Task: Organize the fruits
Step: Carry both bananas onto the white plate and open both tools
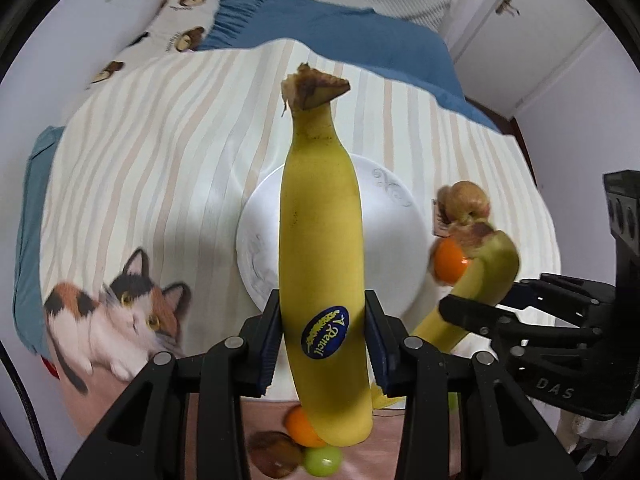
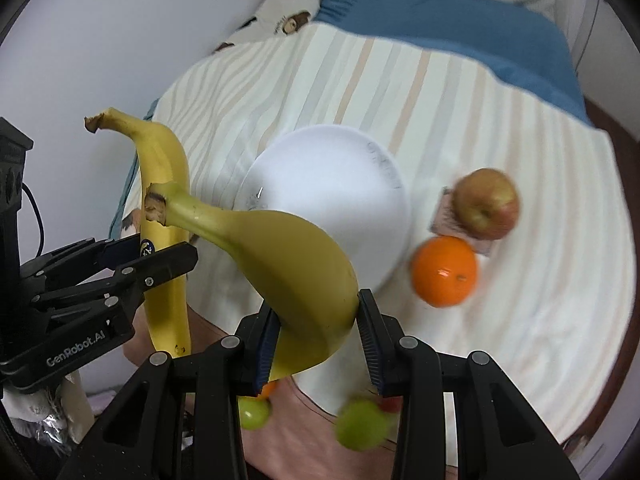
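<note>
Holding bananas (image 1: 320, 248) above white plate (image 1: 396, 216); striped cloth (image 1: 160, 152) around.

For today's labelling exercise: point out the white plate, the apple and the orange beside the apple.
white plate (image 2: 344, 168), right wrist view, on its bare centre.
apple (image 2: 486, 202), right wrist view, on its middle, near the stem dimple.
orange (image 2: 444, 270), right wrist view, on its front face.

In the left wrist view, the stickered banana (image 1: 320, 256) hides the middle of the white plate (image 1: 396, 240), and its lower end covers part of a small orange fruit (image 1: 300, 426). The apple (image 1: 466, 200) there is blurred. In the right wrist view, two green fruits (image 2: 362, 424) (blurred, kind unclear) sit half behind the right tool (image 2: 318, 344), and the bed's striped cover (image 2: 520, 320) runs off the frame.
</note>
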`<state>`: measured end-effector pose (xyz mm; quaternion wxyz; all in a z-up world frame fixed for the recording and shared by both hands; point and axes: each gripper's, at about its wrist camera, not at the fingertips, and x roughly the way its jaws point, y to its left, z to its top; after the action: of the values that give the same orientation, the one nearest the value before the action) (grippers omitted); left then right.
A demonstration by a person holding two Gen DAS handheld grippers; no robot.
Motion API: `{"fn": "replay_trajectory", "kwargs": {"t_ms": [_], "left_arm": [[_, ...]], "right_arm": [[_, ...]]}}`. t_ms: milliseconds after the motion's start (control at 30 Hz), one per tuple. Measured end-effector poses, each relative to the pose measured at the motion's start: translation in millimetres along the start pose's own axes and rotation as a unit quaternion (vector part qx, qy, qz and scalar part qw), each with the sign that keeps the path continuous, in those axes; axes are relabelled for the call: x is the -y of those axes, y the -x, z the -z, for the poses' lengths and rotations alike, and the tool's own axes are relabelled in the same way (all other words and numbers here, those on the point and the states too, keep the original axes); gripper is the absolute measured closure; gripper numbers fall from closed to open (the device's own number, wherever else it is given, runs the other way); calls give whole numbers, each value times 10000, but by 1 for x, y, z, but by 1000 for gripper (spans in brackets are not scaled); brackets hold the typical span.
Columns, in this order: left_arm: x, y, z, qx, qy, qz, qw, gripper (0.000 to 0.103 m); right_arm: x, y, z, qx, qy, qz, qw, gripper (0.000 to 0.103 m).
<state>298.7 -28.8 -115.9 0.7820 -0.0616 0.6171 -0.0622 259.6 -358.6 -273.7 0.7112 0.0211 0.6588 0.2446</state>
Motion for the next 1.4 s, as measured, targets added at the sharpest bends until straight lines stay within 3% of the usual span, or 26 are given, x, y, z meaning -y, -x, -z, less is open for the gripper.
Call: {"fn": "replay_trajectory", "kwargs": {"t_ms": [200, 400, 700, 867, 933, 1033, 1267, 1400], "left_arm": [[-14, -50, -36, -638, -401, 187, 9970, 68], [-16, -99, -61, -1149, -566, 501, 9905, 68], [5, -143, -67, -1530, -639, 871, 9823, 68], [7, -162, -58, -1844, -564, 669, 9790, 66], [7, -163, -56, -1817, -530, 514, 9806, 66], [7, -156, -56, -1666, -464, 378, 9842, 63], [8, -127, -54, -1217, -543, -90, 9910, 26], [8, -107, -44, -917, -514, -293, 9940, 20]], "right_arm": [[-5, -61, -39, -484, -239, 182, 9984, 63], [11, -92, -63, -685, -572, 500, 9948, 63], [42, -95, -72, -846, -1104, 432, 9893, 63], [60, -96, -74, -882, -1502, 148, 9846, 59], [63, -94, -76, -884, -1620, 79, 9828, 43], [66, -86, -81, -869, -1710, 57, 9814, 29], [62, -65, -64, -645, -1586, 454, 9842, 20], [52, -49, -51, -493, -1565, 794, 9832, 8]]}}
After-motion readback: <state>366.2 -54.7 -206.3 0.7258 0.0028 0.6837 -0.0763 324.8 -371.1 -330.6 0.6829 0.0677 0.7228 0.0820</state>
